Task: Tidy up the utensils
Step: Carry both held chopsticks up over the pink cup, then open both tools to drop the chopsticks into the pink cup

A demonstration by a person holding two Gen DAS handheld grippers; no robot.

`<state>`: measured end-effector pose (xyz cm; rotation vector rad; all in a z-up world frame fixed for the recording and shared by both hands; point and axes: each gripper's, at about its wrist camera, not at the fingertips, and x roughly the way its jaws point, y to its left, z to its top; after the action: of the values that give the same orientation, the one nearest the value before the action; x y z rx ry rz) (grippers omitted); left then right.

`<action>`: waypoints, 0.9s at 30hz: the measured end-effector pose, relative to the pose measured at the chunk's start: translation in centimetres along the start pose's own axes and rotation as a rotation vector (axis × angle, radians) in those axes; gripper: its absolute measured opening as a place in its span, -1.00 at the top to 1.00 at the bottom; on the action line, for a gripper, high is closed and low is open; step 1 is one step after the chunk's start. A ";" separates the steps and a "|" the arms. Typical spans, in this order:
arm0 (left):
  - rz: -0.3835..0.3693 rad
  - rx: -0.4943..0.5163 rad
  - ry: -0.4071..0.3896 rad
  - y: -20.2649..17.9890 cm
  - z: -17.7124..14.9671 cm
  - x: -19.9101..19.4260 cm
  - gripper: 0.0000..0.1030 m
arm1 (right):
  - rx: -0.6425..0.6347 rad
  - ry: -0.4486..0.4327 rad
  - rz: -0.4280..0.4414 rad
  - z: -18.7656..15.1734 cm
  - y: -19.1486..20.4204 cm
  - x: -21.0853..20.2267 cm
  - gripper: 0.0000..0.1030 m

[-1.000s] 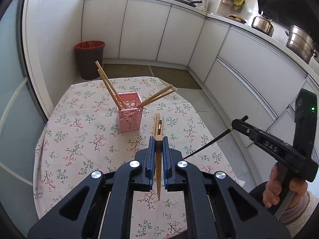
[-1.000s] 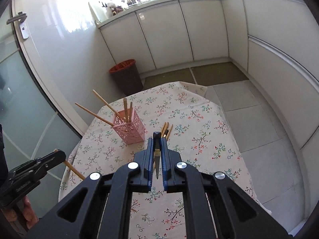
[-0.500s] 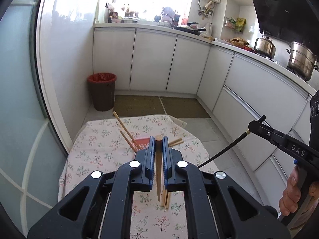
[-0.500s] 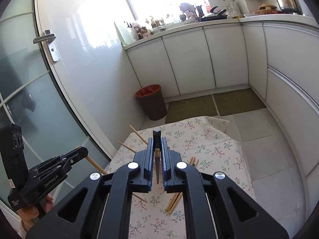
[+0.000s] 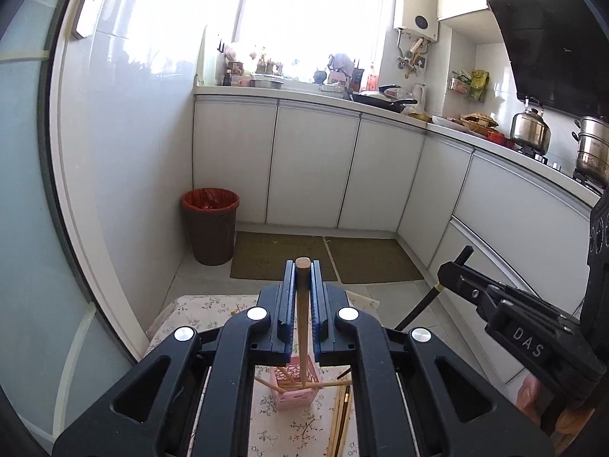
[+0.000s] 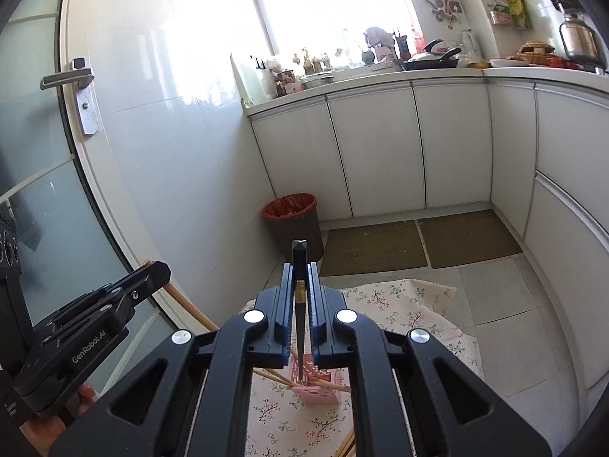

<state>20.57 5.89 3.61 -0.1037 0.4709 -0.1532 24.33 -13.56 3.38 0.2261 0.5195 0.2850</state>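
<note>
Above the floral tablecloth (image 5: 213,306), the left gripper (image 5: 303,266) is clamped on a wooden chopstick (image 5: 303,323), its lower tip over the pink basket (image 5: 295,390). The right gripper (image 6: 299,266) is clamped on a black chopstick (image 6: 300,304) above the same basket, which appears to hold several wooden chopsticks. Loose chopsticks (image 5: 340,419) lie just beside the basket.

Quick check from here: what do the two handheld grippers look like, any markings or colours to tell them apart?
Both are matte black plastic with angular cut-out bodies, blue-lined fingers and round silver bolts. The left gripper carries white "GenRobot.AI" lettering on its side, seen from the right wrist view. The right gripper shows raised "DAS" letters on its side. No cables or sleeves show.
</note>
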 end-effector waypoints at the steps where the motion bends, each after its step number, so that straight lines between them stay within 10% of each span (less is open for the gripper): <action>1: 0.007 -0.004 0.003 0.1 -0.1 0.8 0.88 | -0.007 0.005 -0.003 -0.3 0.0 0.8 0.86; 9: 0.006 -0.068 0.077 2.1 -3.7 7.1 0.63 | -0.043 0.071 -0.018 -3.1 -0.5 7.7 0.86; 27: 0.148 -0.142 0.035 7.1 -3.1 4.4 0.41 | -0.104 0.141 -0.074 -5.0 2.1 12.9 0.65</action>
<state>23.92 11.93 -2.09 -0.2048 0.5221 0.0235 32.05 -6.71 -6.08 0.0859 0.6491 0.2564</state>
